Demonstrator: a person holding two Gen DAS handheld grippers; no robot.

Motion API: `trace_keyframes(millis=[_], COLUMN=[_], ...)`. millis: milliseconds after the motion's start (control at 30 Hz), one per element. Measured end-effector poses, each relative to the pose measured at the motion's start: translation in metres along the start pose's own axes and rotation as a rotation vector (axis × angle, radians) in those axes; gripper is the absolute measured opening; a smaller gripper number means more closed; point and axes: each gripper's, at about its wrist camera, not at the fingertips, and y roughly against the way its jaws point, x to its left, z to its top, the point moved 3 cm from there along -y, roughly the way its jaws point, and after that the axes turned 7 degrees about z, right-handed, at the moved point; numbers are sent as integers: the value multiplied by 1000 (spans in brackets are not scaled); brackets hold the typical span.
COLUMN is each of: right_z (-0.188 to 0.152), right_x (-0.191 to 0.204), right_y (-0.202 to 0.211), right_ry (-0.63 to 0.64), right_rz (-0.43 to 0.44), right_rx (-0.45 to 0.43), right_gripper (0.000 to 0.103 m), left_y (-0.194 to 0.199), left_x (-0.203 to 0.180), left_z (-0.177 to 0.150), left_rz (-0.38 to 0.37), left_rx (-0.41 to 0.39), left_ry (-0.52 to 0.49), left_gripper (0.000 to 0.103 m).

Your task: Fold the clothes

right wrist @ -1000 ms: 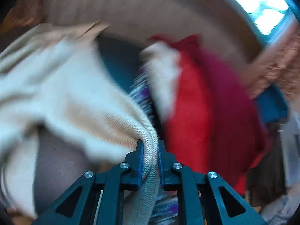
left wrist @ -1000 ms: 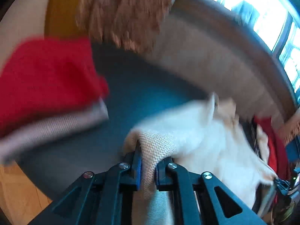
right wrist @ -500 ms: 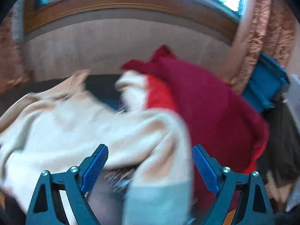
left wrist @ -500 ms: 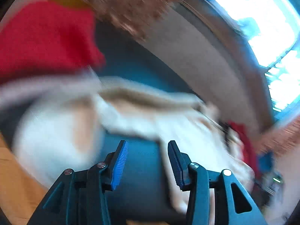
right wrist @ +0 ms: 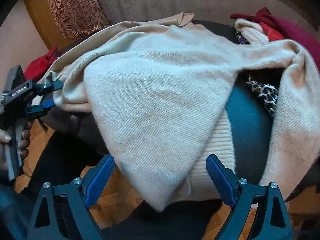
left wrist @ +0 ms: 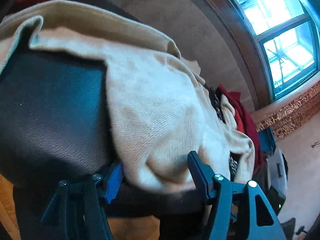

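We're barely into this fold, honestly. The cream sweater (right wrist: 160,92) is spread across the dark seat cushion (left wrist: 50,108) but nothing's squared up: one flap of the body is doubled over into a big triangle whose tip hangs off the front edge, right between the fingers of our right claw (right wrist: 160,180). One sleeve (right wrist: 296,110) loops off to the right of that claw and drapes down over the edge, and the other sleeve runs along the far side towards our left claw (left wrist: 154,172). So we'd call it laid out, not folded; sleeves still need tucking in and the body needs a proper halving.

Right claw is spread wide, and the pads aren't pressing on anything, the knit just hangs loose in the gap. Left claw's jaws are opening, with a soft bulge of the sweater's edge sitting between them; it looks let go of, not pinched.

The sweater itself is a fine, fuzzy knit, pale cream, with a ribbed hem (right wrist: 216,144) peeking out under the triangle flap. Looks floppy and slidey to us.

Beyond the right claw, far right, the unfolded pile waits: a dark red garment (right wrist: 290,30), something leopard print (right wrist: 264,96), and another cream knit (right wrist: 250,32). Plenty left.
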Motion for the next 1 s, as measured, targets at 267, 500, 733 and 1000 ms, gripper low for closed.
trace_keyframes(millis=[267, 500, 733, 1000], right_z=[-7, 46, 92, 39], right_x=[32, 2, -24, -21], right_y=[-27, 40, 67, 35], right_ry=[214, -107, -305, -290], right_rz=[-193, 108, 506, 403], right_rx=[34, -145, -184, 77], right_gripper=[82, 26, 40, 73], left_y=[-12, 52, 160, 160], left_x=[-17, 4, -4, 9], left_z=[6, 69, 155, 133], left_rz=[133, 32, -19, 5], left_rx=[-8, -119, -231, -102], left_ry=[-137, -36, -74, -106], left_gripper=[37, 12, 14, 28])
